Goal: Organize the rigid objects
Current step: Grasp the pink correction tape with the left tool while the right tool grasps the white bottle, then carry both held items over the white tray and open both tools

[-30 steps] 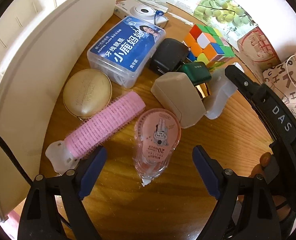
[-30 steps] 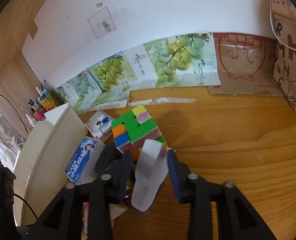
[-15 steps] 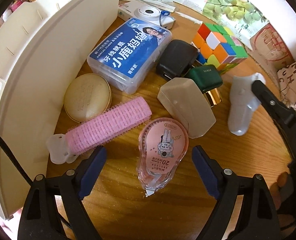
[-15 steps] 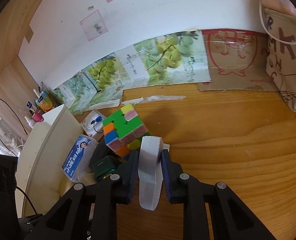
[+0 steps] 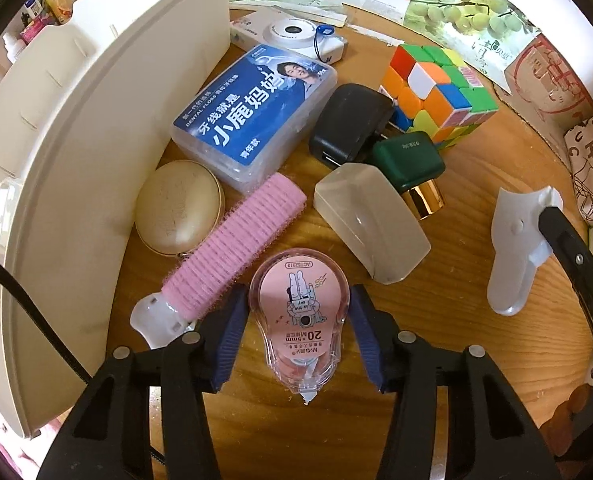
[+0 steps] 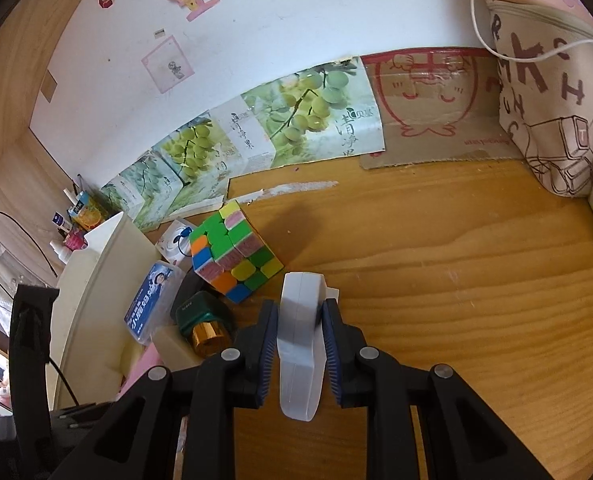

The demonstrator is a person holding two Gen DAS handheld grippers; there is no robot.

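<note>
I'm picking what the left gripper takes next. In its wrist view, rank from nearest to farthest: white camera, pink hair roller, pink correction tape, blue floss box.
1. Pink correction tape, between the closing jaws of the left gripper.
2. Pink hair roller, just left of them.
3. Blue floss box, farther back left.
4. White camera, farthest, by the back wall.

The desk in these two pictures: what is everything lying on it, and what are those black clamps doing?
Correction tape dispenser: 1, pink, between the left pads.
Hair roller: 1, pink, beside the tape.
Round case: 1, cream, by the organizer.
Floss box: 1, blue label.
Charger: 1, black.
Puzzle cube: 1, multicoloured.
Green bottle: 1, gold cap.
Frosted case: 1, translucent.
Camera: 1, white.
Organizer: 1, cream.
Left hand-held gripper: closing around the tape.
Right hand-held gripper: shut on white plastic piece.
</note>
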